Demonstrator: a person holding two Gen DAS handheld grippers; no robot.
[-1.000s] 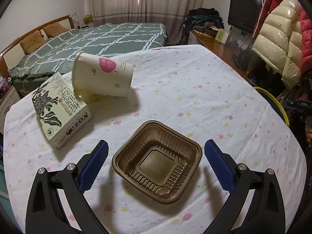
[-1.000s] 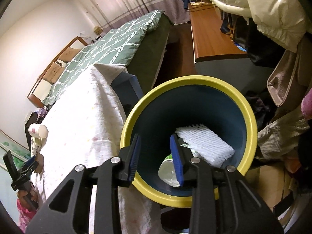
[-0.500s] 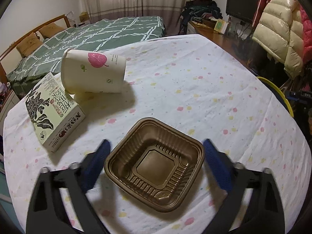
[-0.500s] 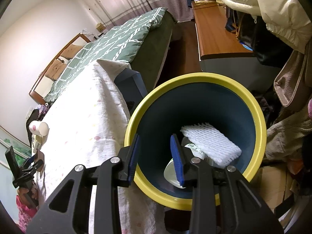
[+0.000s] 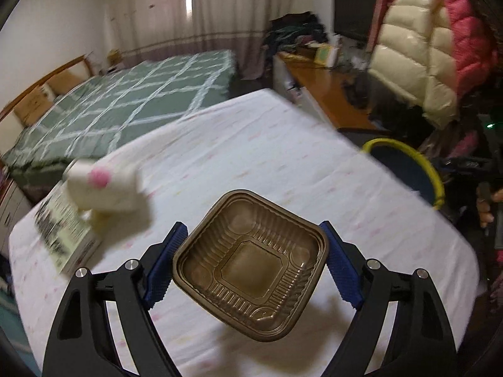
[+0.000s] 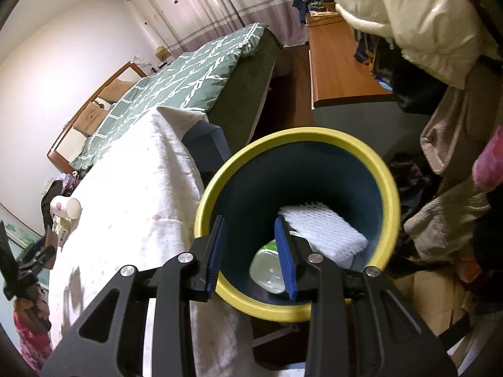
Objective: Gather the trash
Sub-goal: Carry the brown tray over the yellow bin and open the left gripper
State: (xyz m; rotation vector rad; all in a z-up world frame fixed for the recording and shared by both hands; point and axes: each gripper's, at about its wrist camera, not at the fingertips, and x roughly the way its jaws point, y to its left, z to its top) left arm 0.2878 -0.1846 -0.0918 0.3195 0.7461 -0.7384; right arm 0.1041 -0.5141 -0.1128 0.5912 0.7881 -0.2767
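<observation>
Tray [image 5: 251,264]: clamped across its sides in your left hand-held gripper [image 5: 251,267]. Bin [image 5: 408,169]: ahead-right, off the worktop [image 5: 251,144] edge. Right hand-held gripper [image 6: 251,251]: narrowly parted, empty, over the bin.

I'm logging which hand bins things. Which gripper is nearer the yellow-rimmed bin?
Right. The right gripper hovers over the bin; the left gripper holds the brown tray above the table.
</observation>
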